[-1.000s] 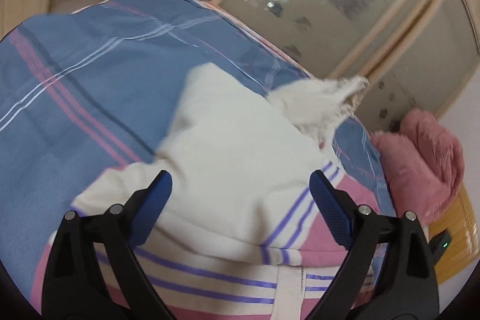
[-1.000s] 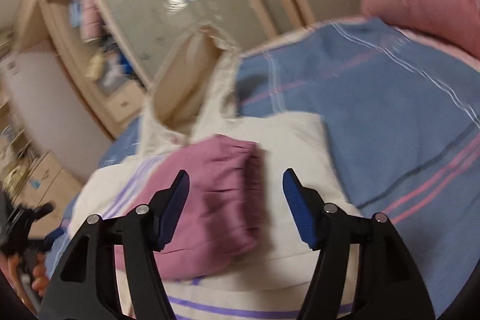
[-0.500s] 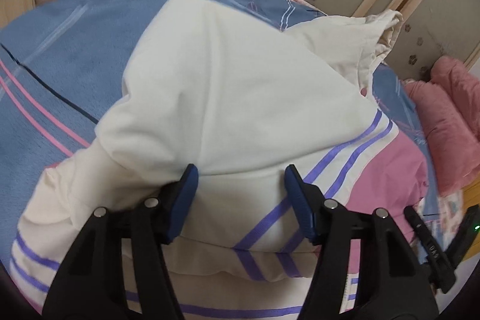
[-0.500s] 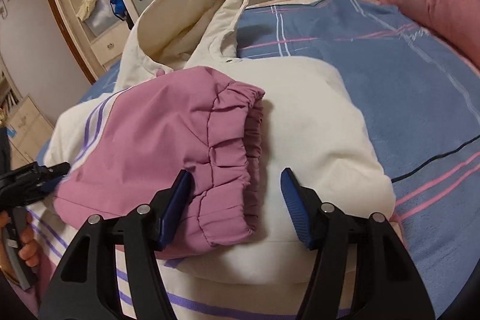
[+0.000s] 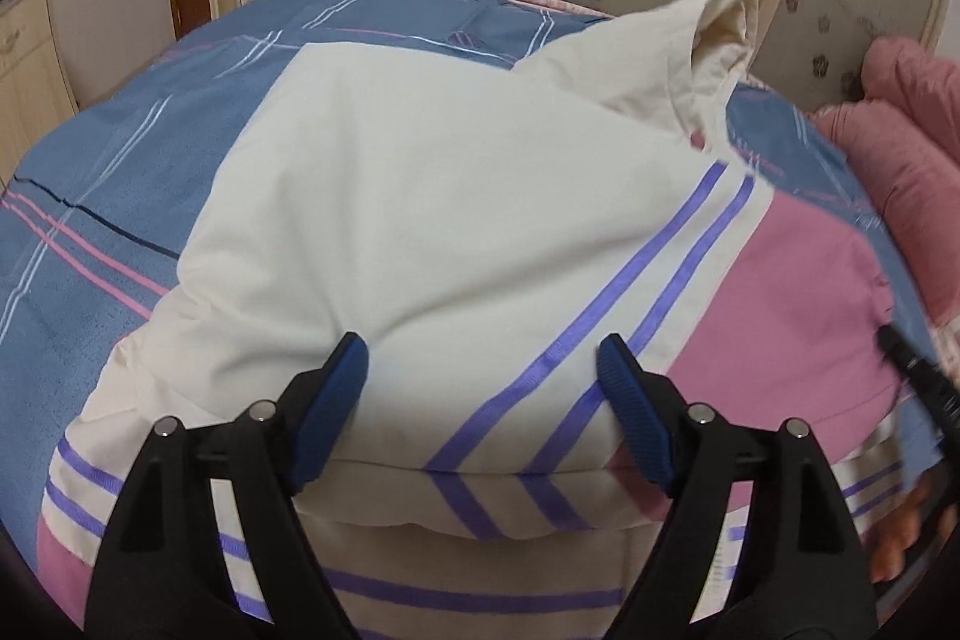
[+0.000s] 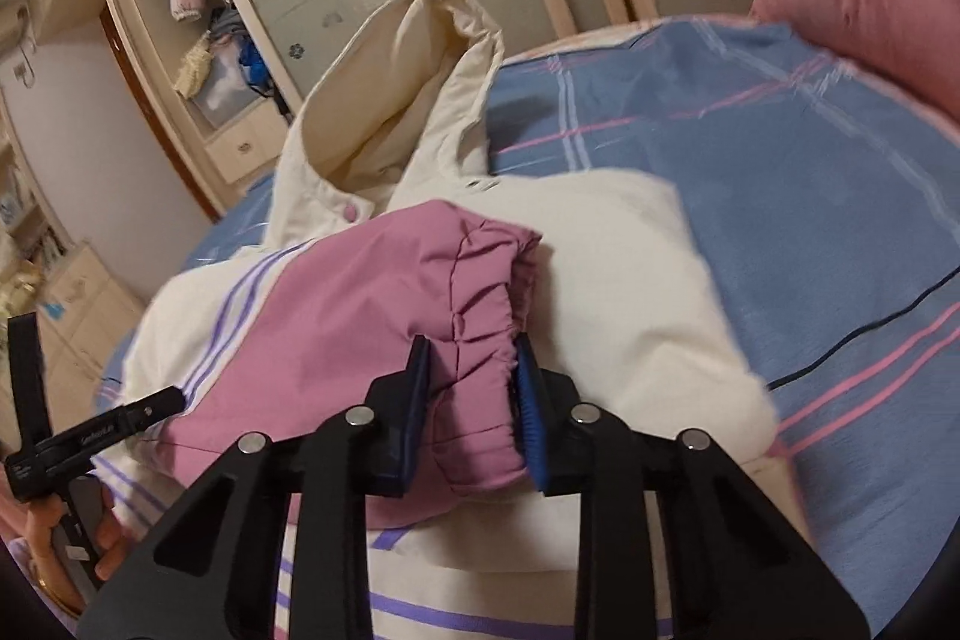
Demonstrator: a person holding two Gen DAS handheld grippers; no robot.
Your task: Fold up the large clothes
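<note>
Padded jacket (image 5: 456, 196) lying half-folded on the bed (image 5: 120, 196)
Right tool (image 6: 468, 388) closing, pinching the pink elastic cuff (image 6: 480, 316); left tool (image 5: 480, 388) spreading over cream sleeve; looking puffy, light, springy, so gripping seams, cuffs

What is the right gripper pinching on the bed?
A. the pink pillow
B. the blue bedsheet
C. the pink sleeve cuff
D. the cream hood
C: in the right wrist view the right gripper has its jaws closing on the gathered pink sleeve cuff of the jacket, with the cream hood and the blue bedsheet farther off and untouched.
</note>
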